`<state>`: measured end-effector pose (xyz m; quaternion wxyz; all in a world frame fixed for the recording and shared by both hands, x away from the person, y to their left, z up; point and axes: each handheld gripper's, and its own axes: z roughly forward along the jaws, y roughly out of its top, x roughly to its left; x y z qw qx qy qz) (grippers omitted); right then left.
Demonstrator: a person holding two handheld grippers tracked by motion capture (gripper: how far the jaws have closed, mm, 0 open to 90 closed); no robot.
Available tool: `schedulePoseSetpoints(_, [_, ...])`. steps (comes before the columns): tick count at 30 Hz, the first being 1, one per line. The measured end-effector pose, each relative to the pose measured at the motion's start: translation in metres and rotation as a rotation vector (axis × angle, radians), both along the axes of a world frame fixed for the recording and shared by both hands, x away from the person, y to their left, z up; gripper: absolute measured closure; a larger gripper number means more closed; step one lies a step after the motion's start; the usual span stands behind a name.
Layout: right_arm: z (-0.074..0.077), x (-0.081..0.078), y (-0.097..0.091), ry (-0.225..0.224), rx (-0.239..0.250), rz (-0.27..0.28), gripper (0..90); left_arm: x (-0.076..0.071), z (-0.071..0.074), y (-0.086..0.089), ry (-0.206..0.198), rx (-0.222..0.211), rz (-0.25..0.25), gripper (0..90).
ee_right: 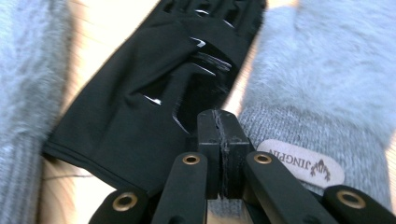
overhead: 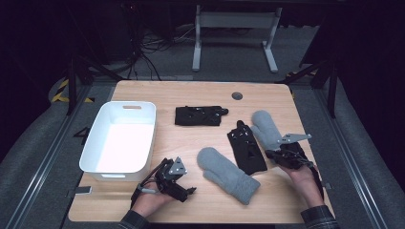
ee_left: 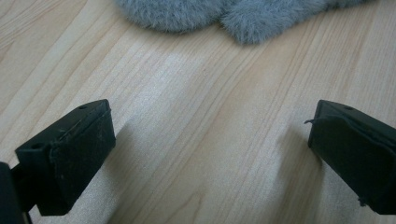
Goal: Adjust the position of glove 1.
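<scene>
Two grey fuzzy mittens and two black gloves lie on the wooden table. One mitten lies at the front centre, just beyond my left gripper, which hovers low over bare wood, open and empty. The other mitten lies to the right, beside a black glove. My right gripper is shut, its tip at the mitten's ribbed cuff where it meets that glove. I cannot tell whether fabric is pinched. The second black glove lies farther back.
A white plastic bin stands at the left of the table, close to my left hand. A round cable grommet sits near the far edge. Beyond the table are a desk frame and cables on the floor.
</scene>
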<state>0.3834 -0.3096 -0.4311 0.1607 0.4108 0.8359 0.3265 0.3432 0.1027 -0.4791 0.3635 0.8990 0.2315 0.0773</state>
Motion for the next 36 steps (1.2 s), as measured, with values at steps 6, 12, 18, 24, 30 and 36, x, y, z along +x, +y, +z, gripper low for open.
schedulePoseSetpoints(6, [0.000, 0.000, -0.015, -0.003, -0.010, -0.024, 89.9, 0.000, 0.000, 0.000, 0.000, 0.000, 0.000, 1.0])
schedulePoseSetpoints(12, [0.002, 0.001, -0.042, -0.005, 0.000, -0.058, 90.0, 0.000, 0.000, 0.000, -0.001, 0.001, 0.000, 0.9])
schedulePoseSetpoints(18, [0.004, -0.001, -0.050, -0.007, 0.010, -0.054, 90.0, 0.000, 0.000, 0.000, -0.001, 0.002, -0.002, 0.5])
schedulePoseSetpoints(24, [0.004, -0.020, -0.049, -0.004, 0.022, -0.035, 89.5, 0.002, 0.000, -0.001, -0.003, 0.003, -0.004, 0.4])
schedulePoseSetpoints(30, [0.017, -0.018, -0.042, -0.048, 0.017, -0.016, 85.7, 0.002, 0.000, -0.001, -0.003, 0.003, -0.003, 0.4])
schedulePoseSetpoints(36, [0.027, 0.014, -0.033, -0.060, 0.035, 0.031, 72.7, 0.001, 0.000, -0.001, -0.005, 0.001, 0.001, 0.4])
